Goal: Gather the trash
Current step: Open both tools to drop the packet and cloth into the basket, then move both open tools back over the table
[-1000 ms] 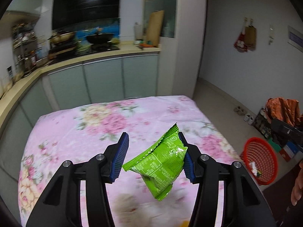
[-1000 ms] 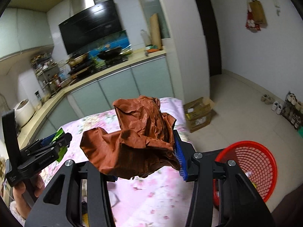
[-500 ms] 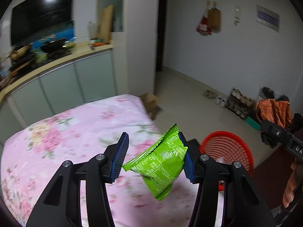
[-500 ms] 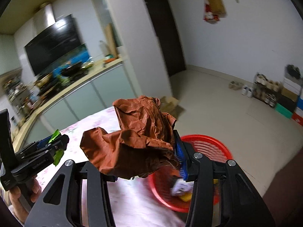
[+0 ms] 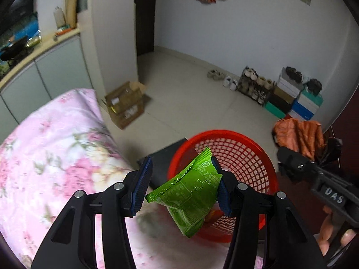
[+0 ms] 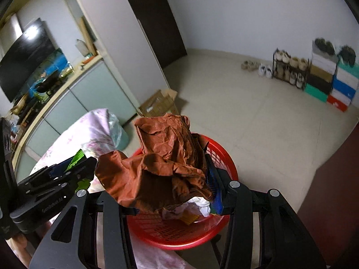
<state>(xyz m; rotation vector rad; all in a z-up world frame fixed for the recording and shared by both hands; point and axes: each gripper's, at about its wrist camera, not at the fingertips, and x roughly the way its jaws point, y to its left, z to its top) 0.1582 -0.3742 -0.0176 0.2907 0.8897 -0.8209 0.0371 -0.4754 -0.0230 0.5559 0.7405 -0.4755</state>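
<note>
My left claw is pinching a green snack wrapper between its blue pads; the wrapper hangs crumpled and tilted, its lower corner drooping below the fingers. Through that camera the wrapper sits in front of a red mesh basket that stands on the floor just beside the edge of a pink flowered bed. I can make out a few bits of trash low in the basket, but they are mostly hidden behind the wrapper and the claw.

My right claw is clamped on a crumpled brown paper bag, which bulges well above and to the left of the fingers and hides the left pad completely. From this view the bag hangs over the same red basket, and under it I see white and yellowish scraps lying inside. The left claw shows at the lower left of this view, with a sliver of the green wrapper poking out of it, close beside the brown bag.

Further off, an open cardboard box rests on the tiled floor near a white pillar, and a rack of shoes with stacked shoeboxes lines the far wall. A kitchen counter with pale cabinet doors runs behind the bed.
</note>
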